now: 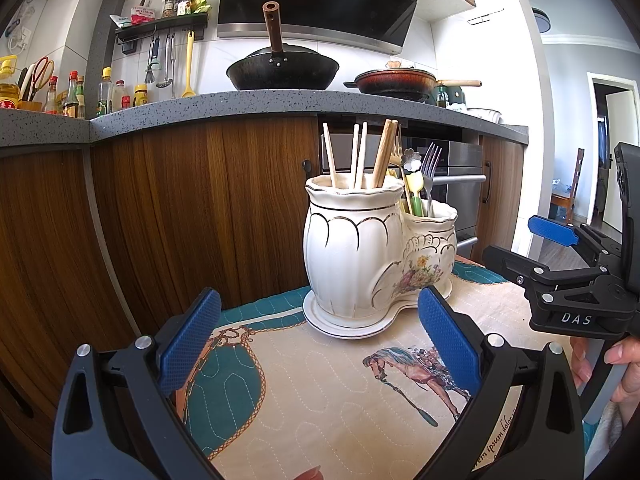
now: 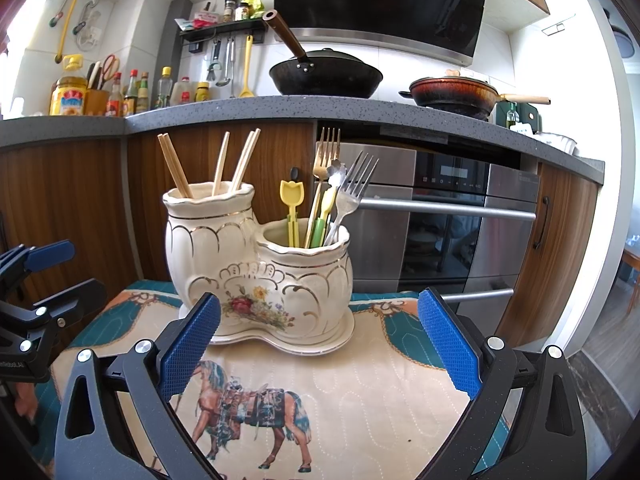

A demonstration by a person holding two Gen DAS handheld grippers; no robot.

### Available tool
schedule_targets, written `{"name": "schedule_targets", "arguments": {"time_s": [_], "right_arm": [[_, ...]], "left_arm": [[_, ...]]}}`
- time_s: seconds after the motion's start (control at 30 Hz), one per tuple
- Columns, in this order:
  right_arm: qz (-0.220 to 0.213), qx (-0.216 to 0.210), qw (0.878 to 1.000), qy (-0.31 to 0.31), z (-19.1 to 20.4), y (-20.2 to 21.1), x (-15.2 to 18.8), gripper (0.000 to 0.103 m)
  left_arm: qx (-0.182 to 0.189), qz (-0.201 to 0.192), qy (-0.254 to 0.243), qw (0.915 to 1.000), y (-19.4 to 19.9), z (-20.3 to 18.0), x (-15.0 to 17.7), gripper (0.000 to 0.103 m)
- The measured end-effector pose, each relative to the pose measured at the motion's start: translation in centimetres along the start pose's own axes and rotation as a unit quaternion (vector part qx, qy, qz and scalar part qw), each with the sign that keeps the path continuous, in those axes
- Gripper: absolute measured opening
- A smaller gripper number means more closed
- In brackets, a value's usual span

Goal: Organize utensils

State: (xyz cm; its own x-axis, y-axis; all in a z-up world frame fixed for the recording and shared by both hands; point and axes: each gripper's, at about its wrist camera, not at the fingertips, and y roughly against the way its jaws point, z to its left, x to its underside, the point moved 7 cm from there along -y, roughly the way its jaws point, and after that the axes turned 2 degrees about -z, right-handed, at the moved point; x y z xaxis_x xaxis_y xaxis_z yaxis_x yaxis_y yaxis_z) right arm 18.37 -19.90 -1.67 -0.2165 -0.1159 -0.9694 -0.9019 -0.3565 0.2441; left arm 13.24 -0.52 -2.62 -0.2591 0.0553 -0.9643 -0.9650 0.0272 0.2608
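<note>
Cloth (image 2: 360, 392) under ceramic holder (image 2: 260, 276) — kitchen counter (image 2: 240, 110) behind.

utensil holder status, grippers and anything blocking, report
Left gripper open, empty. Right gripper open, empty. White two-pot ceramic utensil holder upright on quilted horse mat, wooden chopsticks and forks sorted. Nothing blocking.
</note>
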Motion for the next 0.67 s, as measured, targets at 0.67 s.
{"name": "schedule_targets", "arguments": {"time_s": [0.67], "right_arm": [[0.001,-0.001,1.000,-0.001,-0.04,0.04,-0.09,0.098]], "left_arm": [[-0.002,0.009,-0.006,0.9999,-0.32,-0.21,0.43,0.098]]}}
